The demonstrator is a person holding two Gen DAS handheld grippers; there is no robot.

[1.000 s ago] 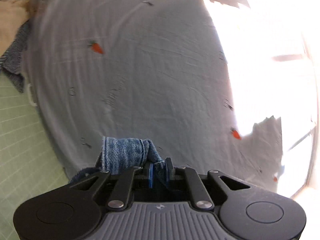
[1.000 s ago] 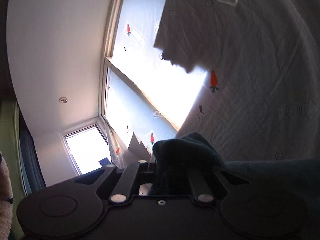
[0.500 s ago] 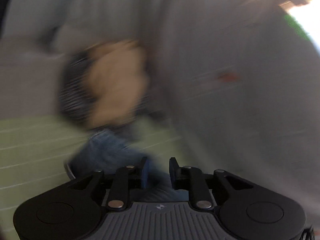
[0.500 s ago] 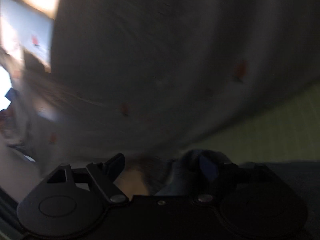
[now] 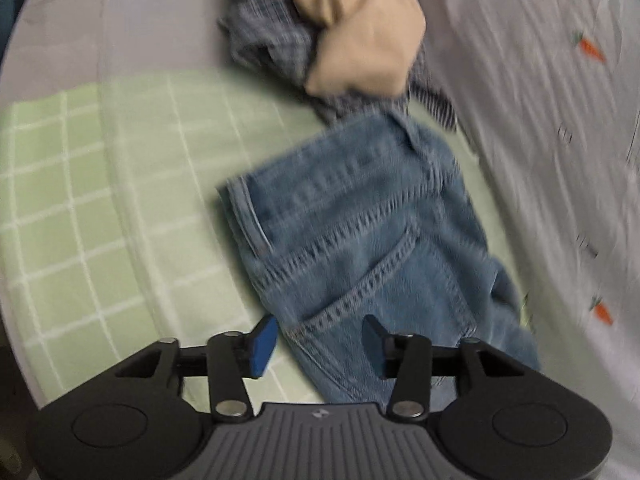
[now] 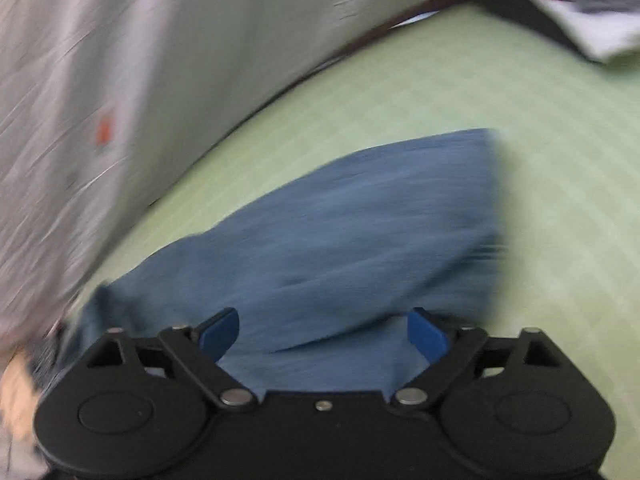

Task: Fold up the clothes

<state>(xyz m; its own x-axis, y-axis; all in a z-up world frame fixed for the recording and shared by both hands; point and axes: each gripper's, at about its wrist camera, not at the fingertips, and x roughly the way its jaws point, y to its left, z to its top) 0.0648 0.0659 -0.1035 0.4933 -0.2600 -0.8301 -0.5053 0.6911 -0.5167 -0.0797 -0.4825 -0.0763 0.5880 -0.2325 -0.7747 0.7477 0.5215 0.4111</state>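
Sheet (image 5: 132,208): pale green with a white grid, it fills the left and middle of the left wrist view and the right half of the right wrist view (image 6: 532,168)
White cloth (image 5: 552,128): printed with small orange carrots, it takes the right side of the left wrist view and stands as a wall across the upper left of the right wrist view (image 6: 132,80)
Jeans (image 5: 372,248): blue denim, lying on the sheet from the centre of the left wrist view down to its lower right, a stitched back pocket facing up; in the right wrist view (image 6: 340,232) the denim spreads blurred across the centre and lower left, one straight edge at centre right
Clothes pile (image 5: 332,36): a tan garment on top of a blue checked one, at the top centre of the left wrist view, touching the upper end of the jeans
Left gripper (image 5: 318,340): bottom centre; its jaws have just been opening and stand about half apart, the blue pads clear of the denim that lies between and beyond them, nothing gripped
Right gripper (image 6: 324,330): bottom centre; its jaws have just been opening and stand wide, denim lying loose between the pads, nothing gripped
Blur: the right wrist view is smeared, so cloth detail there cannot be told
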